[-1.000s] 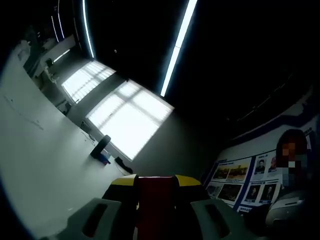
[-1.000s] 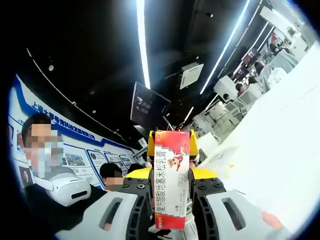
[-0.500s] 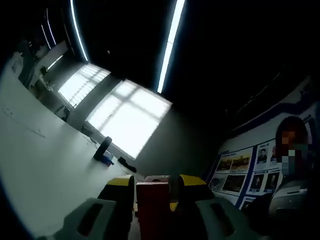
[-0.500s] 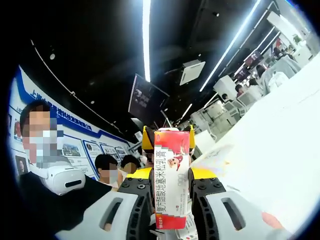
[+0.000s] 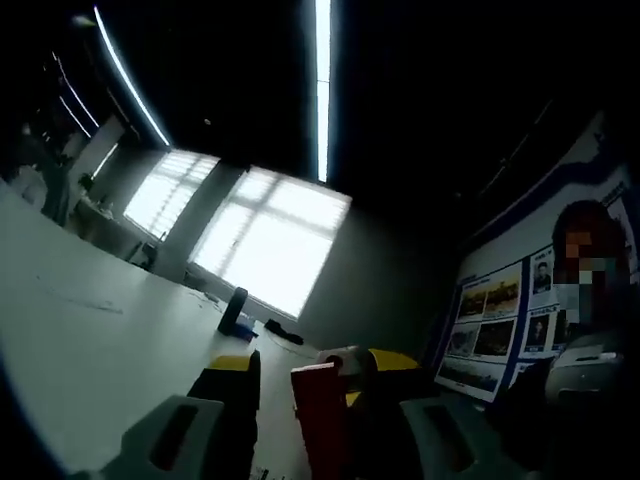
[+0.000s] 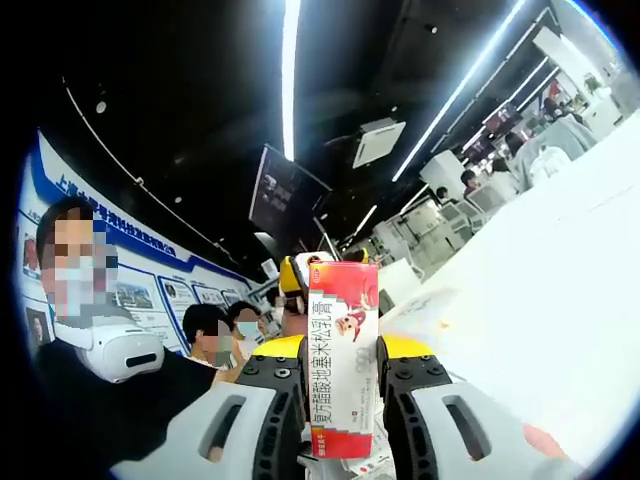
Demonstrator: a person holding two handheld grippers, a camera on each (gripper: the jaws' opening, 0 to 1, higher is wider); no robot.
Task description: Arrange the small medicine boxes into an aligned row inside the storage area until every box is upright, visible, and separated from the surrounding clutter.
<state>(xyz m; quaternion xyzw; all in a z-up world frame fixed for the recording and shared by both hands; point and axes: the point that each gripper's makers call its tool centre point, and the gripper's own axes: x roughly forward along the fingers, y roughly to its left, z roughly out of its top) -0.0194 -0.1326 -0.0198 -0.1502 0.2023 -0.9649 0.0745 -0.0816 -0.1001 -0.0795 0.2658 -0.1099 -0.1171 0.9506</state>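
Nearest in the right gripper view, my right gripper (image 6: 340, 385) clamps a tall red-and-white cardboard medicine box (image 6: 343, 355) between its grey and black jaws, lengthwise, printed face toward the camera. In the left gripper view, my left gripper (image 5: 305, 420) has a dark red box (image 5: 322, 415) between its jaws, tilted a little; in the dim light I cannot tell whether the jaws press on it. A pale rounded shape sits at the box's top; I cannot make it out.

Beyond each lies the white tabletop (image 6: 540, 300). A dark cylinder (image 5: 233, 311) stands far off before bright windows (image 5: 270, 235). People stand along a poster wall (image 6: 150, 290).

Both grippers point above the table, and the storage area is not in sight. I judge I should tip them down, find the row, then set each box upright, holding firm until its base rests flat.
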